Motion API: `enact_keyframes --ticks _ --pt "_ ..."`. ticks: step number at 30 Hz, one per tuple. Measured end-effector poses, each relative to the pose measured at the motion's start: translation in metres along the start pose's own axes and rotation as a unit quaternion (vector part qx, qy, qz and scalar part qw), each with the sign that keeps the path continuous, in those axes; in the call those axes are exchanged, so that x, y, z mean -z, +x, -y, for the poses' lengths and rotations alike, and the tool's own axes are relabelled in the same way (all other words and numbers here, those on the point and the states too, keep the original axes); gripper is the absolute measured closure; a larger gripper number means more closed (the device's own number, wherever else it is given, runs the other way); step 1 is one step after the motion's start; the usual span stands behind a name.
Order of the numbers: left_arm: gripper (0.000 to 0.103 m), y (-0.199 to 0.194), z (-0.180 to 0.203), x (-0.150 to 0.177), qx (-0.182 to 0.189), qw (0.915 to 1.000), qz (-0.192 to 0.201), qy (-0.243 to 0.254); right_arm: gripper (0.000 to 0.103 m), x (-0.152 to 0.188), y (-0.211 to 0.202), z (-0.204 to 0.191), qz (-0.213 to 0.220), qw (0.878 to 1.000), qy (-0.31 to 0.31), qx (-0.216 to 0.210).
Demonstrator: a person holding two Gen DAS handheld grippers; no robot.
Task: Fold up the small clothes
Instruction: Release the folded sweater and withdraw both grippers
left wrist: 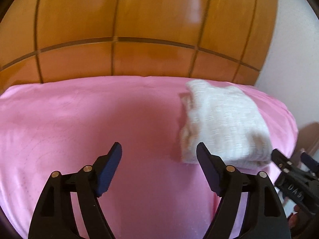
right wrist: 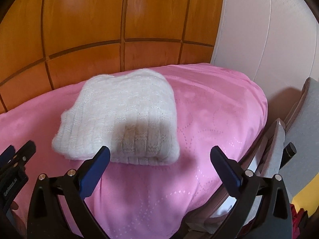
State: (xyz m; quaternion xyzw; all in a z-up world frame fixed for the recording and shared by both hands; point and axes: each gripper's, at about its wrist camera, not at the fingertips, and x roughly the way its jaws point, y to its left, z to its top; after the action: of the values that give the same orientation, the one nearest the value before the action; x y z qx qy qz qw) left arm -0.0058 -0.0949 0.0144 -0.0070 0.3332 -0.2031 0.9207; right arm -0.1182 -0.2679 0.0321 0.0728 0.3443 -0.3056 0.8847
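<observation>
A white knitted garment lies folded into a compact bundle on the pink bedspread, toward its right side. It also shows in the right wrist view, ribbed hem facing me. My left gripper is open and empty, hovering over bare bedspread just left of the bundle. My right gripper is open and empty, just in front of the bundle's near right corner, not touching it. The right gripper also shows in the left wrist view, and the left gripper's fingertips at the left edge of the right wrist view.
An orange wooden panelled headboard stands right behind the bed. A white wall is to the right. Grey padded furniture stands beside the bed's right edge.
</observation>
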Motion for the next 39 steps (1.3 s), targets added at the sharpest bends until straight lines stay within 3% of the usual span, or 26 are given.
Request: enact_keyframes --ticks 4,7,12,26,39 --pt "0.027 0.000 0.006 0.001 -0.027 0.9996 -0.001 0.012 0.003 -0.004 0.004 0.003 0.007 0.999 0.010 -0.029" --pt "0.013 -0.005 0.012 -0.002 -0.041 0.9989 0.012 0.021 0.003 -0.006 0.006 0.001 0.022 0.999 0.001 -0.037" --pt "0.012 -0.007 0.021 -0.007 -0.059 0.9976 0.022 0.031 0.003 0.000 0.016 0.004 0.029 0.999 0.008 -0.036" --pt "0.012 0.009 0.045 -0.002 -0.043 0.9975 -0.018 0.054 0.002 0.006 0.033 0.025 0.011 0.999 0.027 -0.036" --pt "0.009 0.000 0.048 0.000 -0.040 0.9975 0.000 0.058 0.002 0.005 0.024 0.025 0.035 0.998 0.020 -0.044"
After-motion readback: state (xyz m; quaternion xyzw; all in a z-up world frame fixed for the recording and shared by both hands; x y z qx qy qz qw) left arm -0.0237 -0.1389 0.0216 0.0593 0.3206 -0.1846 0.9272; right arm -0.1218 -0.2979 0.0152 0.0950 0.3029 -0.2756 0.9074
